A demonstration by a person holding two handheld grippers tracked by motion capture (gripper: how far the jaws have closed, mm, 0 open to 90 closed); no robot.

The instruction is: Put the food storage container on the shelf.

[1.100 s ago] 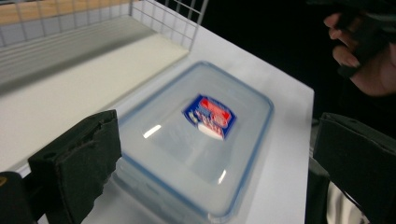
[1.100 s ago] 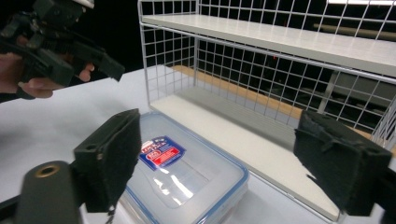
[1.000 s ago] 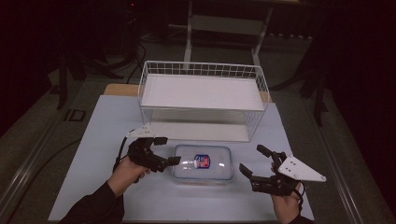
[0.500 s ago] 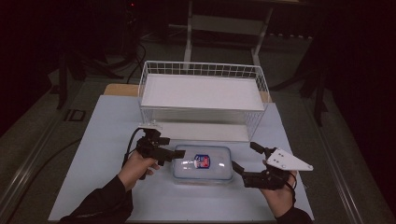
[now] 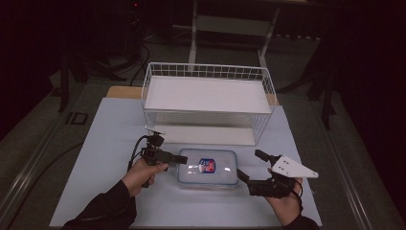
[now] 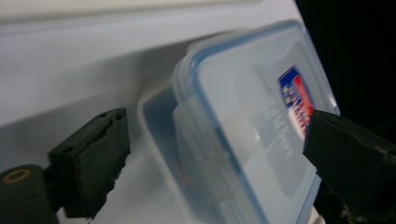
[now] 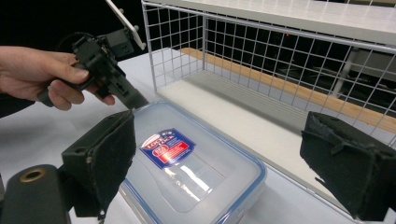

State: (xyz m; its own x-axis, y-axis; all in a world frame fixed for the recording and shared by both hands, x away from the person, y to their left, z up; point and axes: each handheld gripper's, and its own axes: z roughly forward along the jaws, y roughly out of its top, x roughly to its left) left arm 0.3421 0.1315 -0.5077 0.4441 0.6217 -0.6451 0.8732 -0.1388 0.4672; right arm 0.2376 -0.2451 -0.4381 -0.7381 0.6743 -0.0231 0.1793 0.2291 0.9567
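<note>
Clear rectangular plastic food box with a blue-sealed snap lid and a red-and-blue label lies flat on the pale blue table mat, just in front of the white wire basket and well apart from nothing else; every place below is given from that box. The left gripper sits at the box's left short end, its black jaws straddling that end; they have just been closing a little, with the box edge between them, yet in the left gripper view one pad stands clear of the wall, so I judge them released — not yet pressing. The right gripper hangs just off the box's right end, jaws spread wide with nothing between them (the right gripper view looks across the lid from that side).

Risks, as I read them: the left jaws straddle the lid's rim and the side clasp at an angle, so a squeeze there could slip off the smooth plastic or pop the clasp instead of gripping; a one-ended grip would likely tilt the box or drag it across the mat; a push from the left could shove the box toward the waiting right gripper — or against the basket's front wire.
</note>
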